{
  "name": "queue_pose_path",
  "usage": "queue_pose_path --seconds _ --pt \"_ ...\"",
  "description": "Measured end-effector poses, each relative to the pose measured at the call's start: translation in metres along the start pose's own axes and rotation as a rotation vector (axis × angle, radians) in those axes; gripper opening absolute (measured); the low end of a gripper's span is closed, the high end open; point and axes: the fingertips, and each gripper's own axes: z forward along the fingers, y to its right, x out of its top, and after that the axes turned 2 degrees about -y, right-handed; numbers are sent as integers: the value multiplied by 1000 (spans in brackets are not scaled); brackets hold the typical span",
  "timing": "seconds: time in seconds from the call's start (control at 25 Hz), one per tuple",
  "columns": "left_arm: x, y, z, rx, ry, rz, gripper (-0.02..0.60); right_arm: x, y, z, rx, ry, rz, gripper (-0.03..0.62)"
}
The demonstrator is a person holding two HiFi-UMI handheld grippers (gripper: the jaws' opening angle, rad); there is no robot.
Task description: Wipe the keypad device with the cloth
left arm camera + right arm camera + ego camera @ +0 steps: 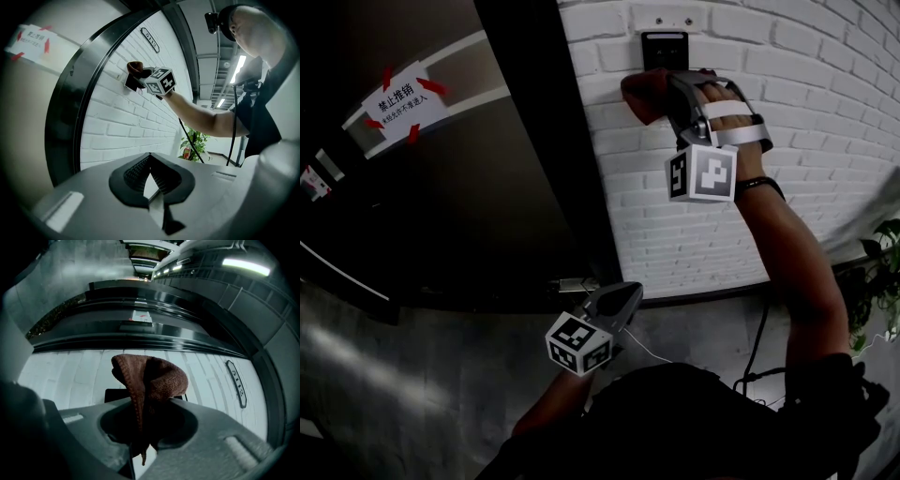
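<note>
I have the right gripper raised to the white brick wall, its jaws clamped on a bunched reddish-brown cloth. In the right gripper view the cloth stands up out of the closed jaws of that gripper and covers the middle of the black keypad device, so only the keypad's left and right edges show behind it.

From the head view the keypad device is mounted high on the wall, close to the wall's left edge where it meets the dark door frame. The cloth sits at the keypad's lower left corner, between the device and the frame. There is little room on the frame side. To the right of the keypad and below it I see bare brick. In the left gripper view the cloth lies against the front of the keypad; I cannot tell how firmly.

My left gripper hangs low, well apart from the keypad, near the foot of the door frame. Its own view shows the jaws of the left gripper brought together with nothing between them.

On the dark door is a white sign held by red tape. A small oval number plate sits higher on the wall. A potted plant stands at the right edge, and a black cable hangs by my arm.
</note>
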Motion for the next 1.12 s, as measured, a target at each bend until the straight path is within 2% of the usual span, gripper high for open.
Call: queue_pose_path --seconds 0.76,1.12 --pt "-6 0 -5 5 -8 -11 17 -12 -60 -11 84 -33 35 67" --pt "-6 3 -6 -2 -8 -10 17 -12 -69 -13 111 -48 40 67"
